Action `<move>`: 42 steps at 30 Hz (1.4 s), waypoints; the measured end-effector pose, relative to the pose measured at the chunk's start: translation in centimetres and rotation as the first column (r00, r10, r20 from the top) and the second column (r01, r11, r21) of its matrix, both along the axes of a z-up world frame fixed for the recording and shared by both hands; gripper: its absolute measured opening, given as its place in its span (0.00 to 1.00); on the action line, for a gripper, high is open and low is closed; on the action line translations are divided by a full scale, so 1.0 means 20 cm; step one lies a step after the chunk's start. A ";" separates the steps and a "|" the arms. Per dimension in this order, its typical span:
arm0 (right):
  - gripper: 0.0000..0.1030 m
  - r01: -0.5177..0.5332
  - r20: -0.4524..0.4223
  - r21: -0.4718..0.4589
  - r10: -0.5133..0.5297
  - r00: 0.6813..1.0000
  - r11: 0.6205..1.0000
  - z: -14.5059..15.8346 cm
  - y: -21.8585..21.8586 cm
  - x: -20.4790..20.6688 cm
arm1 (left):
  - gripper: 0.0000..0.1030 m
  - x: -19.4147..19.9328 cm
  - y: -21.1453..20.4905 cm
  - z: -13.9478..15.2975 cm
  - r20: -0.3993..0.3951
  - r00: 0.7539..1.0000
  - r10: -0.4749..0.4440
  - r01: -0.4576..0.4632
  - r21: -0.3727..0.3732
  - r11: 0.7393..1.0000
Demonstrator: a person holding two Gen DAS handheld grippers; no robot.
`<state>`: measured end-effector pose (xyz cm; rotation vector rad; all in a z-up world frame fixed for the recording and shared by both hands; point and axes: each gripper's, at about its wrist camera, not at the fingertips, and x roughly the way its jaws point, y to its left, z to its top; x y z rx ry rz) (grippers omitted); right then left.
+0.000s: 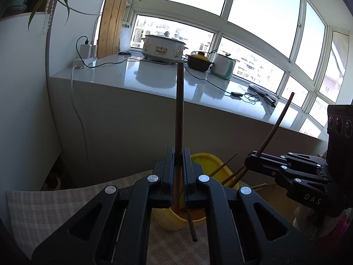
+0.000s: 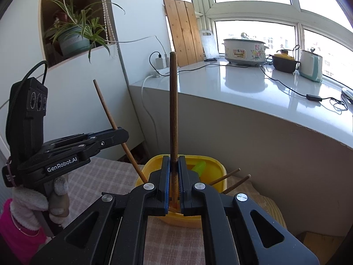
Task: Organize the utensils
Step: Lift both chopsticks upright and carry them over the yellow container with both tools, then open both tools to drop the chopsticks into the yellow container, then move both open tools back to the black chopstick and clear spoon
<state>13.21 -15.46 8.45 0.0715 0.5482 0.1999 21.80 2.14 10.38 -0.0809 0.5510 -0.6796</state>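
While both grippers, left [image 1: 178,176] and right [image 2: 174,183], clamp a chopstick [image 1: 179,110] each over the tub [image 2: 217,170], grip lightly: they're thin, stiff, slippery

Your left gripper [image 1: 178,176] clamps 1 dark brown chopstick [image 1: 179,110] that stands nearly upright, its lower end down inside the yellow container [image 1: 207,161] on the checked cloth. Your right gripper [image 2: 174,176] pinches a 2nd chopstick [image 2: 173,114], also upright over that container. 2 more chopsticks [image 2: 231,176] lean out over its right rim, and a green item [image 2: 199,167] lies inside.
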 end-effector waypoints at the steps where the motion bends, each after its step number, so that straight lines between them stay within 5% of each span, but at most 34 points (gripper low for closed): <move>1: 0.05 0.004 -0.006 0.002 -0.004 1.000 1.000 0.00 0.00 0.00 | 0.04 0.00 0.00 0.00 0.002 1.000 -0.001 0.001 0.002 1.000; 23: 0.05 0.047 0.031 -0.046 -0.045 0.998 0.998 -0.01 0.05 -0.13 | 0.04 -0.16 0.16 0.03 0.030 0.999 0.025 -0.025 -0.023 0.999; 32: 0.12 0.050 0.092 -0.062 -0.044 0.995 0.997 0.04 0.08 -0.21 | 0.04 -0.22 0.32 -0.04 0.012 0.998 0.069 -0.069 0.010 0.998; 35: 0.26 0.046 0.115 -0.059 -0.039 0.993 0.997 0.05 0.09 -0.24 | 0.04 -0.24 0.38 -0.08 -0.003 0.996 0.087 -0.087 0.024 0.996; 39: 0.35 0.034 0.151 -0.067 -0.024 0.988 0.997 0.05 0.11 -0.30 | 0.19 -0.26 0.45 -0.15 -0.029 0.994 0.106 -0.105 0.051 0.993; 42: 0.35 -0.001 0.164 -0.064 0.011 0.986 0.998 0.05 0.12 -0.35 | 0.19 -0.27 0.48 -0.22 -0.055 0.991 0.121 -0.116 0.077 0.990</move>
